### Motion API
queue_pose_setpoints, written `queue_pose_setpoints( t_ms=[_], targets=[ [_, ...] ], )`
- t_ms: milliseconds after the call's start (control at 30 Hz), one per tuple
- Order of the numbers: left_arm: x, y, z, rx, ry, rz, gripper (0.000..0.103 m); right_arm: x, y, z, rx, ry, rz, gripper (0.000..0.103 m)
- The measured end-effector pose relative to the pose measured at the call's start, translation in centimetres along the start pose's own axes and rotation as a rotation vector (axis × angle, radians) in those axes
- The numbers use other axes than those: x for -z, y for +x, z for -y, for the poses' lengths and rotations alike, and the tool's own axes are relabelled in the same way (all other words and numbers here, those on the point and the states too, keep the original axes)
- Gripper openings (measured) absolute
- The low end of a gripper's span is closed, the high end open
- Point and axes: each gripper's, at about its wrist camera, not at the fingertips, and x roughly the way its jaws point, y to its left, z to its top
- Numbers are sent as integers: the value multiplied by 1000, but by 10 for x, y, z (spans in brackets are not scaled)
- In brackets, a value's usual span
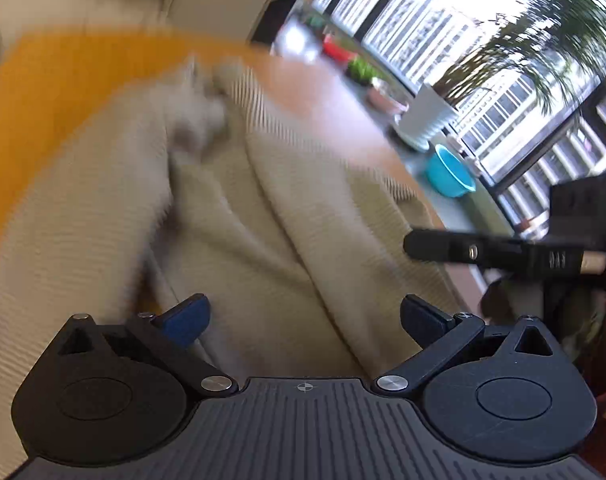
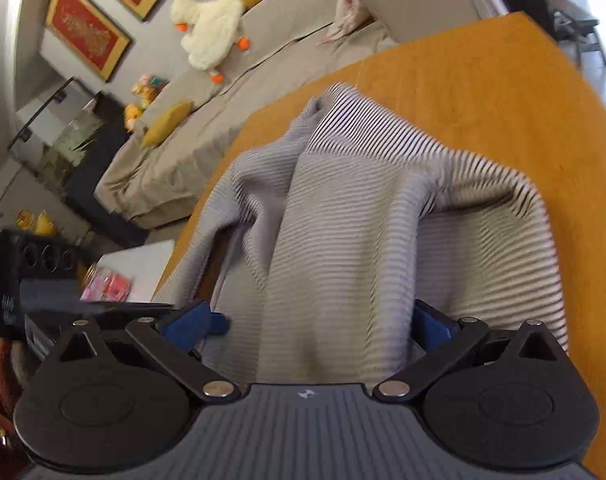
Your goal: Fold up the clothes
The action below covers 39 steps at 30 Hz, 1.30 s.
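While both grippers [image 1: 305,322] [image 2: 323,326] gape apart, striped garment [image 2: 343,208] lies bunched between them on orange table [image 2: 503,92].

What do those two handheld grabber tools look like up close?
Both look alike. The left gripper has a ribbed dark-grey plastic body, two round black discs at its sides, black link arms with silver pivot screws and short blue-padded fingers. The right gripper has the same build, with a small round mark at the centre of its body. No cables show.
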Motion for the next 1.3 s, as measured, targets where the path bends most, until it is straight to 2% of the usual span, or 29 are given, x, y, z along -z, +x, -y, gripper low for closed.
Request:
queue_pose_setpoints(
  t_ms=[33,100,133,200,233,333,467,533,600,667,700,767,867,900,967,1000,1167,1233,1300],
  targets=[
    [-6,-8,2,-36,49,44,103,-6,-6,-8,73,-59,56,103],
    [-20,-9,-3,-90,70,105,103,-16,-6,-31,217,-192,135,103],
    [-26,-5,-10,-135,67,126,103,-19,1,-43,264,-252,144,103],
    [-37,6,-22,-312,81,172,103,-22,22,-68,341,-369,139,103],
    [-39,3,-25,-347,79,191,103,-20,35,-79,376,-428,129,103],
    [-42,-22,-27,-329,49,234,103,-8,73,-107,478,-609,88,101],
    [-25,-30,-26,-59,-71,179,103,-2,92,-116,519,-739,38,99],
    [-17,-14,-32,9,-154,135,103,-7,104,-111,507,-735,-11,98],
    [-9,4,-39,66,-216,108,103,-9,108,-104,532,-776,-40,95],
    [-5,18,-38,89,-220,71,103,-10,103,-97,599,-881,-11,95],
    [-3,25,-37,98,-216,52,103,-12,99,-91,657,-941,21,95],
    [-4,39,-35,59,-183,14,103,-19,93,-76,805,-1051,100,95],
    [-5,44,-31,8,-98,-9,103,-42,91,-43,1027,-1109,218,95],
    [-6,42,-29,-19,-70,-12,103,-51,88,-35,1051,-1070,233,95],
    [-9,40,-24,-15,-53,0,103,-67,78,-22,1064,-966,250,95],
    [-12,39,-21,-6,-49,9,103,-73,72,-20,1033,-906,254,95],
    [-22,35,-5,39,-29,51,103,-81,50,-24,761,-656,244,95],
    [-26,33,1,57,-22,68,103,-76,60,-26,695,-688,165,95],
    [-25,52,10,54,-12,57,103,-70,73,-28,636,-739,74,95]
  ],
)
